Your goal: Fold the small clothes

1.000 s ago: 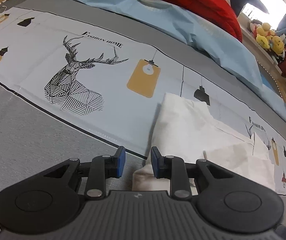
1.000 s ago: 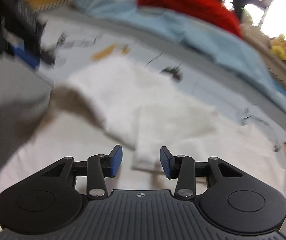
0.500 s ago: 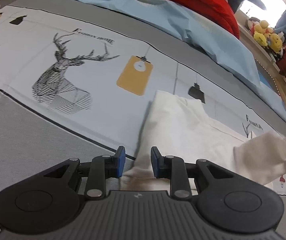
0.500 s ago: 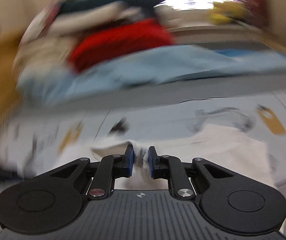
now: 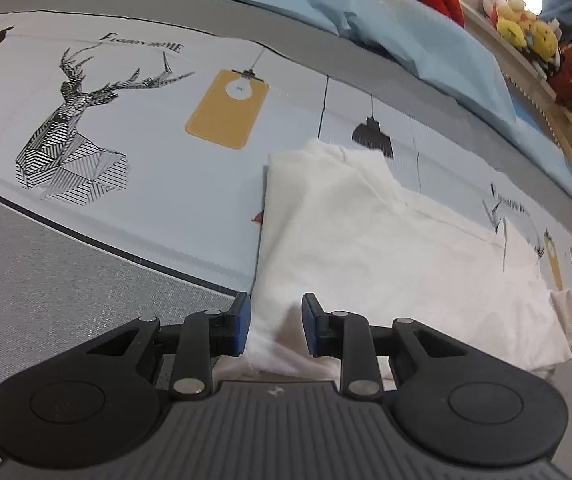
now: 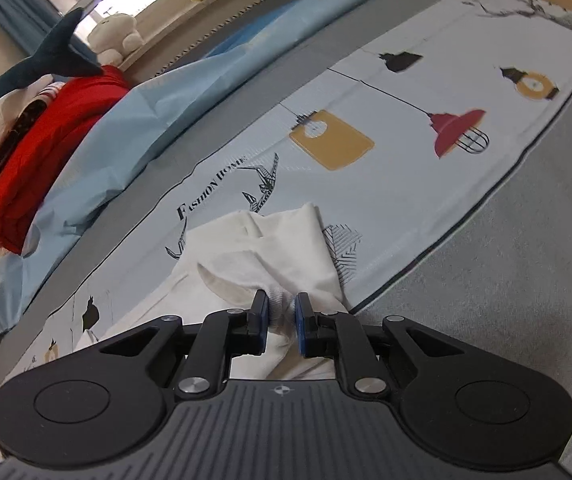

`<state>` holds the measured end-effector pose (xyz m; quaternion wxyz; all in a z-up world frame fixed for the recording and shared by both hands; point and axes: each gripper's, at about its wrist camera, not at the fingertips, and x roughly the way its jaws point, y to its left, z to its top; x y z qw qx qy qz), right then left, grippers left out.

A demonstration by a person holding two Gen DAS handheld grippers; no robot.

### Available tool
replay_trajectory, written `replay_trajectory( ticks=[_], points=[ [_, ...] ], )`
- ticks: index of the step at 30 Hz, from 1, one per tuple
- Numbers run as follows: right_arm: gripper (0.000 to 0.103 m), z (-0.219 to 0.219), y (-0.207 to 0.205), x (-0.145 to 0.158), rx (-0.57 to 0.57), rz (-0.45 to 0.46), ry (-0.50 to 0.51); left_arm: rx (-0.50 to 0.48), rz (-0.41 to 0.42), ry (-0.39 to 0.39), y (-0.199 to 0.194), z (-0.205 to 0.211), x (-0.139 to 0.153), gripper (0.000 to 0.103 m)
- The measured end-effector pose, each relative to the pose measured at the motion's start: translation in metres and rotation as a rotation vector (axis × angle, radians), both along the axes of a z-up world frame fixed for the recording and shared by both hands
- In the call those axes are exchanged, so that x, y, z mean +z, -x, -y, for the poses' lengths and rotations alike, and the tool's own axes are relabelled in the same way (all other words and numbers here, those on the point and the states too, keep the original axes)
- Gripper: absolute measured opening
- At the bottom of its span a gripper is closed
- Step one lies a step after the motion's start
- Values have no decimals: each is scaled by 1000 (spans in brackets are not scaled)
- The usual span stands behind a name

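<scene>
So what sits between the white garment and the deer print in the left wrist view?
Nothing: bare pale sheet separates the white garment from the deer print, in the left wrist view.

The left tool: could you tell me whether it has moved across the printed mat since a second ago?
Yes. The left tool has slid rightward: the deer print now lies farther left, with white garment between its fingers.

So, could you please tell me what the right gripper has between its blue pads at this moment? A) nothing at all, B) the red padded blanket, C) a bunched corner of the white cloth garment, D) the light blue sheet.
C: in the right wrist view the right gripper has its blue pads pressed on a gathered corner of the white cloth garment.
</scene>
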<state>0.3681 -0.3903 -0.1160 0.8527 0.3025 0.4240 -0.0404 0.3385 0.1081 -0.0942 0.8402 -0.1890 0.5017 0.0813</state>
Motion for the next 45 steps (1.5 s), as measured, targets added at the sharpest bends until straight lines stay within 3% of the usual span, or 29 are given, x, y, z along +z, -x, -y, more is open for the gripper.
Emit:
replay_trajectory(
  ticks=[3,5,8,13,18,22,24,27,29,32,35,37,39,41,42,45],
  points=[
    [21,7,-6,-8,-56,-52,-11,-19,-72,-32,-2,1,-13,30],
    [23,11,-5,-10,-88,-70,-2,18,-99,-44,-1,-4,-19,30],
    [24,14,-3,-6,-113,-57,22,54,-77,-32,1,-11,-14,30],
    [36,13,-6,-3,-94,-33,43,58,-36,-3,1,-13,-8,30],
    [36,15,-12,-19,-81,-94,-6,65,-8,46,3,-15,-9,30],
    [20,22,-12,-41,-91,-197,15,64,-109,12,1,-19,-31,32],
    [18,24,-11,-42,-96,-192,7,80,-105,29,2,-23,-32,32],
    [16,18,-11,-33,-87,-171,61,90,-62,-7,4,-22,-20,30],
    [16,15,-9,-26,-96,-156,113,100,-24,23,5,-23,-14,30],
    [16,14,-8,-13,-106,-87,156,87,5,62,5,-21,-9,30],
    [16,9,-6,0,-48,33,146,76,10,64,4,-17,-6,30],
    [16,7,-7,-3,3,51,113,67,11,71,6,-16,-6,30],
    [16,8,-10,-15,20,-13,97,49,10,78,8,-14,-9,30],
    [19,10,-11,-32,11,-151,156,21,-50,31,7,-11,-24,30],
    [31,15,-6,-39,-18,-200,154,8,-95,-18,6,-9,-36,29],
    [32,25,2,-30,-84,-199,111,-21,-66,-77,12,0,-31,30]
  ],
)
